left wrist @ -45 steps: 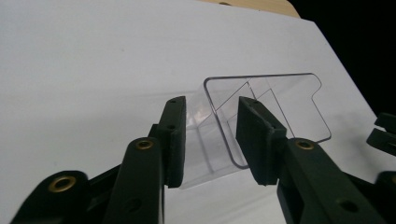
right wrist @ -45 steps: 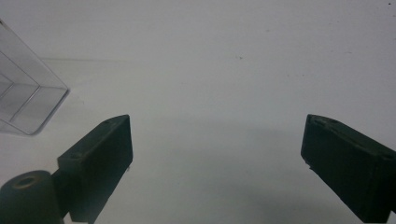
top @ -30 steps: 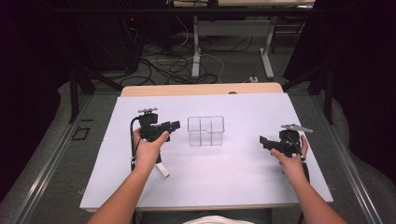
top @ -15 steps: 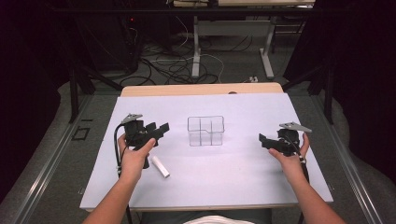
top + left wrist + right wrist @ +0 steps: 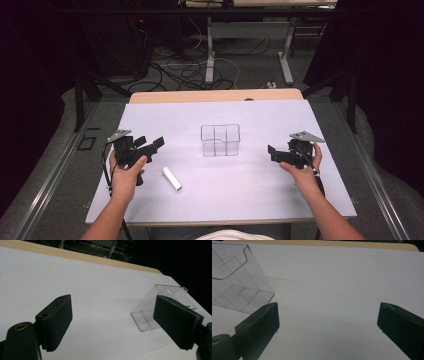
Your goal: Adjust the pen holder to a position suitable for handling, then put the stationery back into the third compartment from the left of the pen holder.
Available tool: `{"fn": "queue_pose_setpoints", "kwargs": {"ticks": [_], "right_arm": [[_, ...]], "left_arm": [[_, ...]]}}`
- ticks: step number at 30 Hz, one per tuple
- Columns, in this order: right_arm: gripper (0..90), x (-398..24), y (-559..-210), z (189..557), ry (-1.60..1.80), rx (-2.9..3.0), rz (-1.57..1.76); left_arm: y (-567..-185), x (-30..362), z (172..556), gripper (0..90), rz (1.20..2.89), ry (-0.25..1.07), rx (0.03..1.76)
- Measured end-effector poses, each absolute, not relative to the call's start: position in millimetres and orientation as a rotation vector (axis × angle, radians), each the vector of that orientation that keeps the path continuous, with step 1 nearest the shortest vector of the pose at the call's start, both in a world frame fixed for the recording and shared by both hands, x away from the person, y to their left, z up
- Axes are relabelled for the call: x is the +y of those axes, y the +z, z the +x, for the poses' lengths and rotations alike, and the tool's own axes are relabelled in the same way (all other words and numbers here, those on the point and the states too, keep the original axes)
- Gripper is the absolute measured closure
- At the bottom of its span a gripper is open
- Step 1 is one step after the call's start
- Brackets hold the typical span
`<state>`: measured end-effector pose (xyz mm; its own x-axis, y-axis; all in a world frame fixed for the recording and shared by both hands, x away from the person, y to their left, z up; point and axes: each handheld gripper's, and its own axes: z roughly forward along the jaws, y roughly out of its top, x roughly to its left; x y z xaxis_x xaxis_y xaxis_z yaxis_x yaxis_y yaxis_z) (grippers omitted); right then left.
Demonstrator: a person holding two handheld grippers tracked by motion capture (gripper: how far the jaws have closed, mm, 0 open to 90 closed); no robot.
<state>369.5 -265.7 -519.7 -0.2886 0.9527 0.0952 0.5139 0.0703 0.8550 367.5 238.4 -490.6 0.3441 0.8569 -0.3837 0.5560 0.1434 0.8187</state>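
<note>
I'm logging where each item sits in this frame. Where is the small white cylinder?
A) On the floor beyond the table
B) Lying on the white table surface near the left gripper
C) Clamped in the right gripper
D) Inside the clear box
B: in the high view the white cylinder lies flat on the table, just beside the left gripper, apart from the clear box.

We look down on a white desk [image 5: 220, 195] with a clear plastic box [image 5: 220, 140] standing near its middle and a small white tube [image 5: 171, 178] lying closer to us, left of the box. The left claw [image 5: 156, 145] is held just left of the tube, jaws apart. The right claw [image 5: 271, 153], well apart from the box, points toward it.
</note>
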Motion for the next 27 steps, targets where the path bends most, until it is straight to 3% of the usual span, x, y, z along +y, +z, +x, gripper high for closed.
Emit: {"fn": "queue_pose_setpoints", "kwargs": {"ticks": [10, 24, 26, 27], "right_arm": [[4.0, -255.2, -515.0, 362.8, 1.151, 1.891, 1.432], [7.2, -239.0, -510.0, 359.3, 1.189, 1.965, 1.447], [15.3, -235.3, -506.9, 356.9, 1.189, 1.977, 1.439], [14.9, -230.2, -504.5, 354.8, 1.203, 1.993, 1.449]], "left_arm": [[-495.7, 240.5, 371.1, 1.1, 1.533, 0.346, 1.356], [-497.8, 243.0, 370.3, 1.2, 1.497, 0.355, 1.380], [-498.9, 242.1, 370.0, 1.2, 1.495, 0.350, 1.380], [-498.9, 241.8, 369.8, 1.2, 1.503, 0.350, 1.379]]}}
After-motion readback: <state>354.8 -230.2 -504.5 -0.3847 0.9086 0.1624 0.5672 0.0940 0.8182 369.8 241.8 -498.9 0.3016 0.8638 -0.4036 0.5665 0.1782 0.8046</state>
